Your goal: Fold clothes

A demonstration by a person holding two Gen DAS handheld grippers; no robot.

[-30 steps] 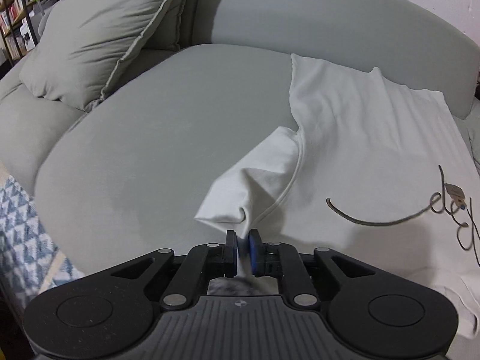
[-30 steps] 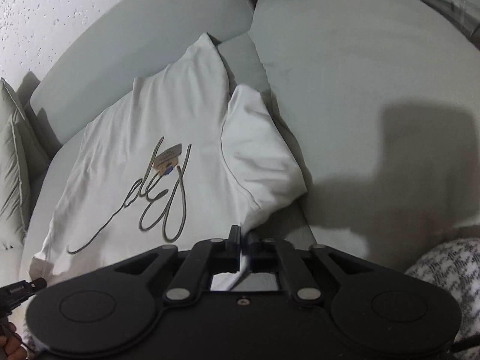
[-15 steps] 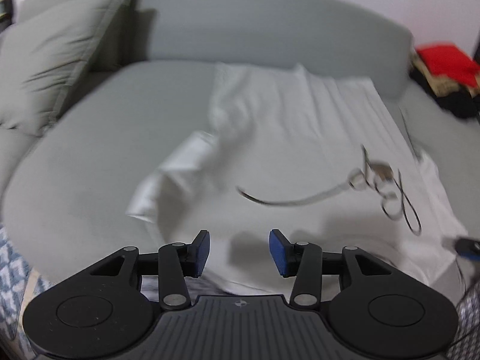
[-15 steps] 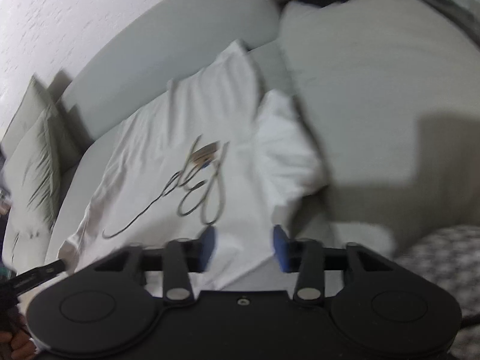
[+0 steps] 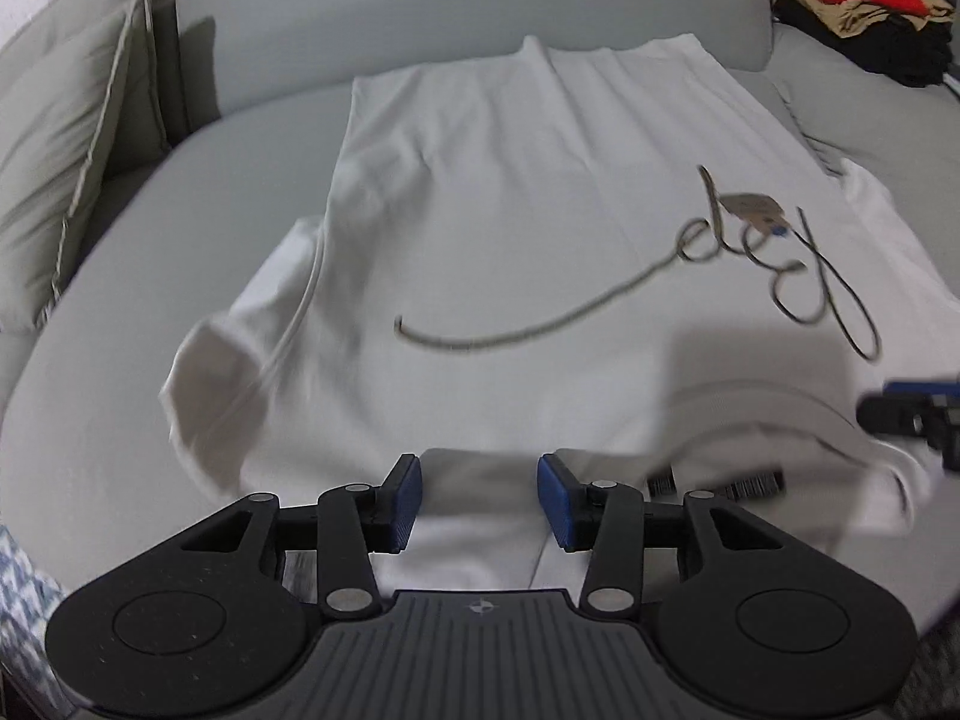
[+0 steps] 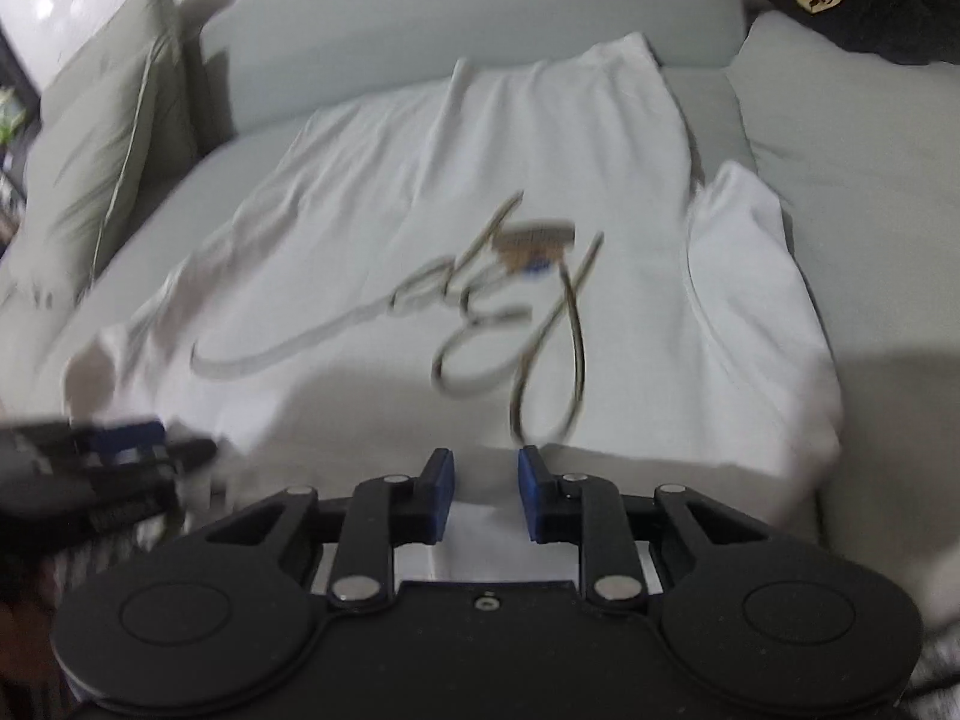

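Observation:
A white T-shirt (image 5: 510, 228) with a dark script print lies spread flat on the grey sofa seat, collar end nearest me, hem at the backrest; it also shows in the right wrist view (image 6: 456, 228). A small tag (image 5: 750, 207) lies on the print. My left gripper (image 5: 479, 495) is open and empty, just above the shirt's near edge by the left shoulder. My right gripper (image 6: 485, 492) is open and empty over the near edge towards the right shoulder. Each gripper shows at the edge of the other's view: the right one (image 5: 912, 414), the left one (image 6: 120, 444).
Grey cushions (image 5: 66, 138) lean at the left end of the sofa (image 5: 180, 210). A pile of red, tan and black clothes (image 5: 858, 0) sits at the back right. A patterned fabric (image 5: 18, 588) lies at the near left edge.
Both grippers let go of the sleeves and opened, then moved inward to the shirt's near edge. The sleeves now lie flat beside the shirt body.

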